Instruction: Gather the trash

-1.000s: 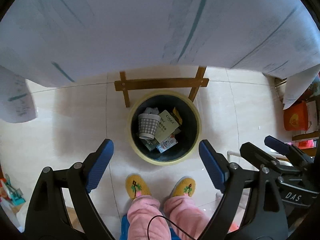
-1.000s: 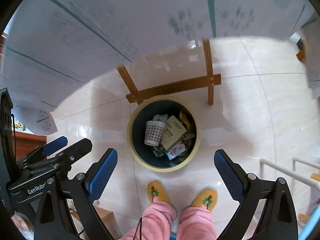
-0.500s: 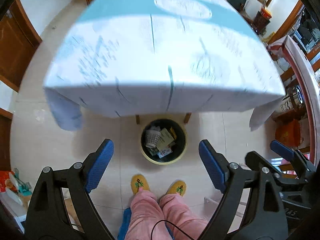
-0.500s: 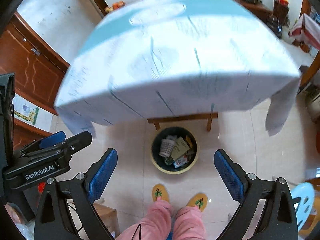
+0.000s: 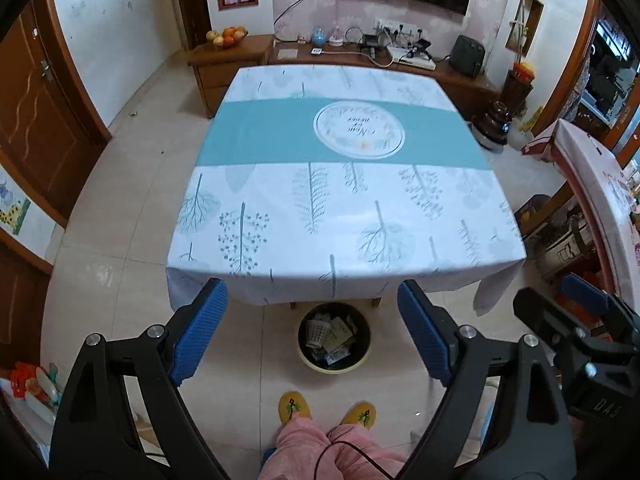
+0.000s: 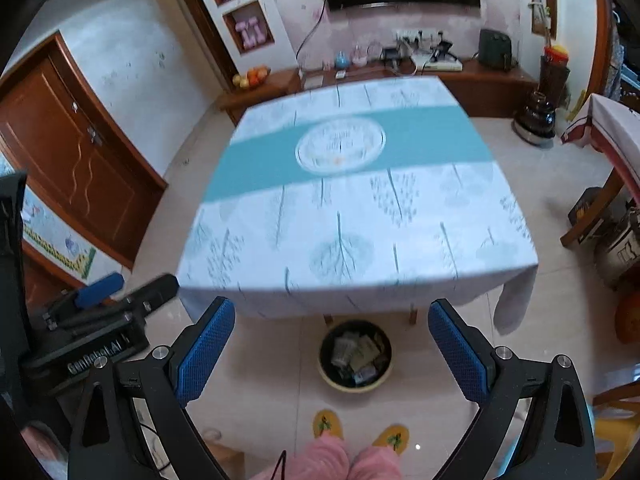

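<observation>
A round dark bin with a yellow rim (image 5: 362, 362) (image 6: 384, 374) stands on the floor at the table's near edge. Inside it lie a checked paper cup (image 5: 317, 332), a beige carton (image 5: 338, 333) and small wrappers. My left gripper (image 5: 312, 330) is open, high above the bin, nothing between its blue pads. My right gripper (image 6: 332, 350) is open too and holds nothing. The right gripper shows at the right edge of the left wrist view (image 5: 576, 320); the left gripper shows at the left of the right wrist view (image 6: 104, 300).
A table with a white and teal cloth (image 5: 344, 184) (image 6: 352, 208) fills the middle. A person's pink trousers and yellow slippers (image 5: 294, 408) stand just before the bin. A wooden sideboard (image 5: 240, 56) with a fruit bowl lines the far wall. A second covered table (image 5: 600, 184) is at the right.
Both grippers have risen from close above the bin to well above table height, so the whole tabletop and room came into view. Both stayed open.
</observation>
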